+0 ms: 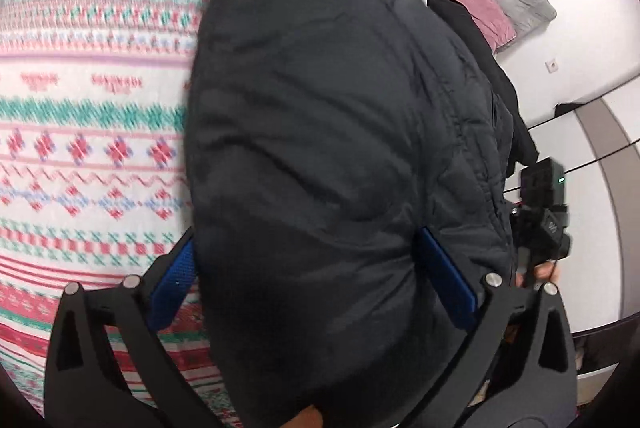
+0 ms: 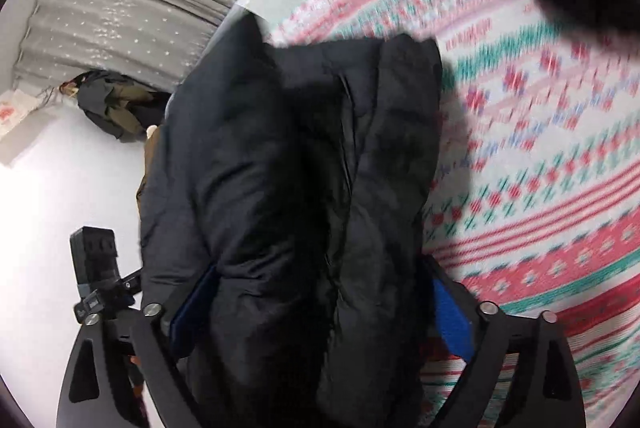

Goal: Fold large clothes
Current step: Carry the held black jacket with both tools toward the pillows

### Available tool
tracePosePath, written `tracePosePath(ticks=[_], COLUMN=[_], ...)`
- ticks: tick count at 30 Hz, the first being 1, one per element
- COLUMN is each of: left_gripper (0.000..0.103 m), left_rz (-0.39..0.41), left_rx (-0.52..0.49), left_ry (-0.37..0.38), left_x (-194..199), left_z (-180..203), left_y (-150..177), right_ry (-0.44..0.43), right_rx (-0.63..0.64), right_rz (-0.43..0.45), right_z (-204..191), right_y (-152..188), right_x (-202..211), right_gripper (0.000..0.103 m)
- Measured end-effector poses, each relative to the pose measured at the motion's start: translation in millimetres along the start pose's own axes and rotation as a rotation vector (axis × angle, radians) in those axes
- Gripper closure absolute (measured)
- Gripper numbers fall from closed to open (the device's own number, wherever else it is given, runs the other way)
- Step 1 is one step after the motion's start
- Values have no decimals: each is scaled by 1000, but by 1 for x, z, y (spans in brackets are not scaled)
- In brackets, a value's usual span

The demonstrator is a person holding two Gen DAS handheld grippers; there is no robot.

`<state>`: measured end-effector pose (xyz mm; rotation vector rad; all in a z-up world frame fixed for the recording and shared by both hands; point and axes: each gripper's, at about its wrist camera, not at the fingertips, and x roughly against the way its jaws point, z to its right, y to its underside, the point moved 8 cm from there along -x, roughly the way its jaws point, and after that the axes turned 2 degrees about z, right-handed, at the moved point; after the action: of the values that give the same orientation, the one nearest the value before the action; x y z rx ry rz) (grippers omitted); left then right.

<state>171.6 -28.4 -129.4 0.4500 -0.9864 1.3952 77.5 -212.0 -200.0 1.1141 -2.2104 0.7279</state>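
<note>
Between the blue pads of the left gripper [image 1: 308, 280] sits a thick bunch of the black puffy jacket [image 1: 336, 108]. The fingers [image 1: 448, 280] stand rather wide apart, but the padded cloth fills the whole gap, so they are closed on it as far as it allows. The right gripper [image 2: 320, 308] shows the same: its fingers [image 2: 452, 316] press from both sides on a doubled, bulky part of the jacket [image 2: 296, 164].

From each pair of fingers the jacket runs straight forward, away from the camera, so its long axis lies along the fingers and not across them. In both views it hangs or lies over a bed with a patterned blanket [image 1: 92, 132] in pink, green and white; whether it touches the blanket I cannot tell, because the pictures are blurred.

The right gripper's body is seen at the right edge of the left view, just beside the jacket's seam, so both hands hold the same end, close together. Neither is clearly nearer to the far end. I judge that the next move must carry this held end forward, along the long axis, over the blanket.
</note>
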Motion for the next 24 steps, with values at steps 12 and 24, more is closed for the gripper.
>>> tracePosePath(ticks=[12,24], left_gripper=[19,38], left_rz=[3,77], left_rx=[18,-67], left_ry=[160,192], left_x=[3,39], left_z=[12,72], left_y=[14,3], right_ry=[-146,-247], right_rx=[-25,69], right_rz=[-7,119], right_z=[-18,-63], right_y=[5,-13], right_x=[-11,44], right_gripper=[48,63])
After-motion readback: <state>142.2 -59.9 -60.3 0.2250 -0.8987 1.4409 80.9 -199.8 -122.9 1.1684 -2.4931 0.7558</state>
